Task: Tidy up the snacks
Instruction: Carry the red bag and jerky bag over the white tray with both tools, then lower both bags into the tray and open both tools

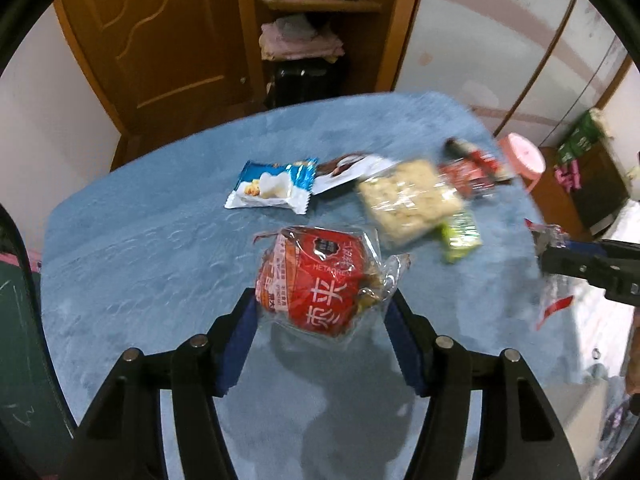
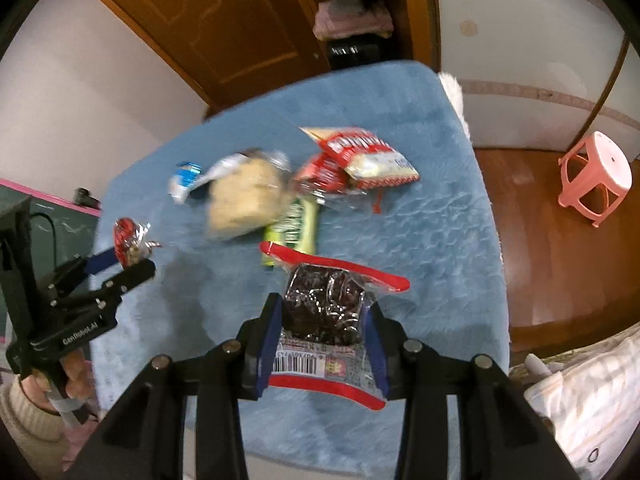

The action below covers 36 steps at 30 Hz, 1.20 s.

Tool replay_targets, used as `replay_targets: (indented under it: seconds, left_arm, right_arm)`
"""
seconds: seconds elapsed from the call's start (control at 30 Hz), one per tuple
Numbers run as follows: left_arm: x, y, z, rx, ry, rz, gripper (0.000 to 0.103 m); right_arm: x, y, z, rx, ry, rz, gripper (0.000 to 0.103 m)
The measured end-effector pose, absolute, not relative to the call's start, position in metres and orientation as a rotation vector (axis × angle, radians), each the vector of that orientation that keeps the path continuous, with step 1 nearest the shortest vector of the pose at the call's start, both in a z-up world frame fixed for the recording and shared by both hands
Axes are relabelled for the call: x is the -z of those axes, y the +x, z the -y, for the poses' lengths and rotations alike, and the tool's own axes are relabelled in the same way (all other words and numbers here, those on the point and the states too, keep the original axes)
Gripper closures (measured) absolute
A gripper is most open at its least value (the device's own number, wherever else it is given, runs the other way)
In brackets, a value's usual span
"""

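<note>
- The left gripper (image 1: pixel 320 312) was clenched on a round red snack in clear crinkled wrap (image 1: pixel 316 280), its printed label white on red, held between the blue pads above the fluffy blue table cover (image 1: pixel 140 260).
- The right gripper (image 2: pixel 324 320) grasped a clear packet of dark glossy pieces with red edges and a barcode (image 2: pixel 324 316); the barcode end sat between the fingers.
- On the cover beyond lay a loose cluster: a blue-and-white foil sachet (image 1: pixel 272 188), a white-and-brown flat wrapper (image 1: pixel 348 170) just beside it, a pale square puffed-rice cake in clear film (image 1: pixel 408 200), a green-and-yellow stick packet (image 2: pixel 296 224) touching that cake, and red-and-white snack bags (image 2: pixel 360 156) farther off.
- Motion blur smeared the rice cake, the green packet and the red bags in both views, so their print could not be read.
- From the right wrist, the rice cake hid most of the white-and-brown wrapper.
- A pink plastic stool (image 2: pixel 596 176) stood on the wooden floor well apart from the table.
</note>
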<state>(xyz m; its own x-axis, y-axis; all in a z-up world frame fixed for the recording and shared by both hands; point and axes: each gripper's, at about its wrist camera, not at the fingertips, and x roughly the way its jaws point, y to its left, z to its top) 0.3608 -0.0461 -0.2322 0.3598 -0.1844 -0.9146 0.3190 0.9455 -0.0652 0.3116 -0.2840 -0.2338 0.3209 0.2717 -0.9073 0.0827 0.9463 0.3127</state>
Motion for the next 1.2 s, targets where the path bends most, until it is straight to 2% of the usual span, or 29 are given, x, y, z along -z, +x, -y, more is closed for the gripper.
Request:
replay_targets:
  seconds: [0.27,0.47,0.83,1.2]
  left_arm:
    - [0.147,0.285,0.032,0.393,0.009,-1.092,0.042]
    - [0.108,0.210,0.035,0.427,-0.048,-1.064,0.041]
    - [0.107,0.101,0.042,0.423,0.001,-1.097,0.040]
    - [0.121,0.059,0.051,0.410,0.057,-1.107,0.036]
  right_arm:
    - [0.140,0.245,0.259,-0.198,0.322,-1.062,0.063]
    - [0.097,0.175,0.246,-0.237,0.355,-0.969,0.063]
    - [0.097,0.087,0.228,-0.228,0.310,-1.020,0.063]
    - [0.124,0.058,0.204,-0.185,0.197,-1.141,0.062]
